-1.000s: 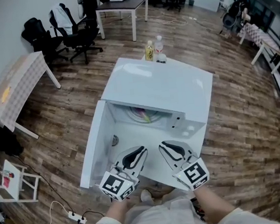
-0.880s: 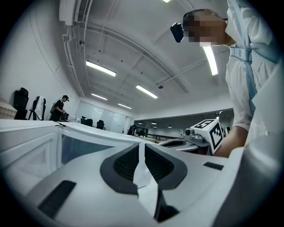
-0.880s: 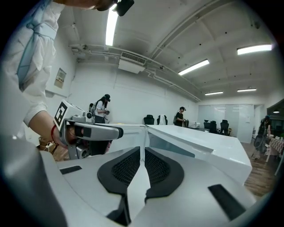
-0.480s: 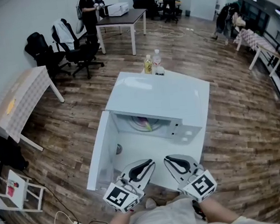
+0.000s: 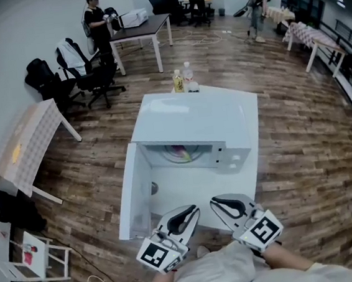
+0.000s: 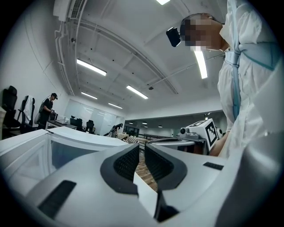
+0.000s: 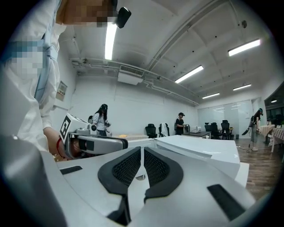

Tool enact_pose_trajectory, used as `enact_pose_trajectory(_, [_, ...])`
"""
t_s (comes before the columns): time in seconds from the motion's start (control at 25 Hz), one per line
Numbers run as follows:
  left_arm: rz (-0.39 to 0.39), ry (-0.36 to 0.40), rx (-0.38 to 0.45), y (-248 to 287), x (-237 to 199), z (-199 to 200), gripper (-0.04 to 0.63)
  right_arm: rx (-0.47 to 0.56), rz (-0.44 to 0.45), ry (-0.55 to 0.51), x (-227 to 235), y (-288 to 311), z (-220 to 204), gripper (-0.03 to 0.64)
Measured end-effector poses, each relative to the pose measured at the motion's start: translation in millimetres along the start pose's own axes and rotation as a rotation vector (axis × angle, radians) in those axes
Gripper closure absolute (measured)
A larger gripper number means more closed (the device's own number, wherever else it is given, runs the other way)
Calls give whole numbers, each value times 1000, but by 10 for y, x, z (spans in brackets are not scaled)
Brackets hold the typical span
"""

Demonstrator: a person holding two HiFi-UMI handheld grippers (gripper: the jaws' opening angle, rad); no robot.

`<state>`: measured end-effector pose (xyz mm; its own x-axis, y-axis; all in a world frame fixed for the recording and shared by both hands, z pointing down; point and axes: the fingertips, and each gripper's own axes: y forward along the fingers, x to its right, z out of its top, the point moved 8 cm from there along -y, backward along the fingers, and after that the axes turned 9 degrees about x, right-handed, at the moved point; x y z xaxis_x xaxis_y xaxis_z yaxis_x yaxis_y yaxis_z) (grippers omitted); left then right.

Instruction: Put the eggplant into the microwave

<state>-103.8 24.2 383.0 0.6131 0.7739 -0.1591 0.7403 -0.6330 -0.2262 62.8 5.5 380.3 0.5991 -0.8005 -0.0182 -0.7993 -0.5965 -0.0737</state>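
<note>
Both of your tools had pulled back from the microwave [image 5: 192, 113] since a second earlier. They sat lower in the head view, and the microwave's front stood farther from them. Its door [image 5: 134, 188] still hung open on the left.

Inside that one microwave, a single round plate [image 5: 172, 156] carried a purple-and-green shape, seemingly the eggplant [image 5: 180, 149]. It was too small to make out further.

You held two tools just before the open front. The left tool [image 5: 191, 211] and the right tool [image 5: 217, 202] each had their jaws drawn together to a thin slit, with nothing between them.

Two bottles stood side by side just behind the microwave, one yellowish [image 5: 178, 80] and one clear [image 5: 187, 75].
</note>
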Motion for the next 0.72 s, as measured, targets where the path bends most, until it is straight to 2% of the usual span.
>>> enact_pose_trajectory(0.44, [-20, 20, 0, -78, 65, 52, 566, -14, 29, 20, -238, 25, -23, 571])
enact_pose_trajectory(0.72, [-35, 4, -20, -130, 94, -9, 568, -38, 26, 12, -263, 15, -39, 582])
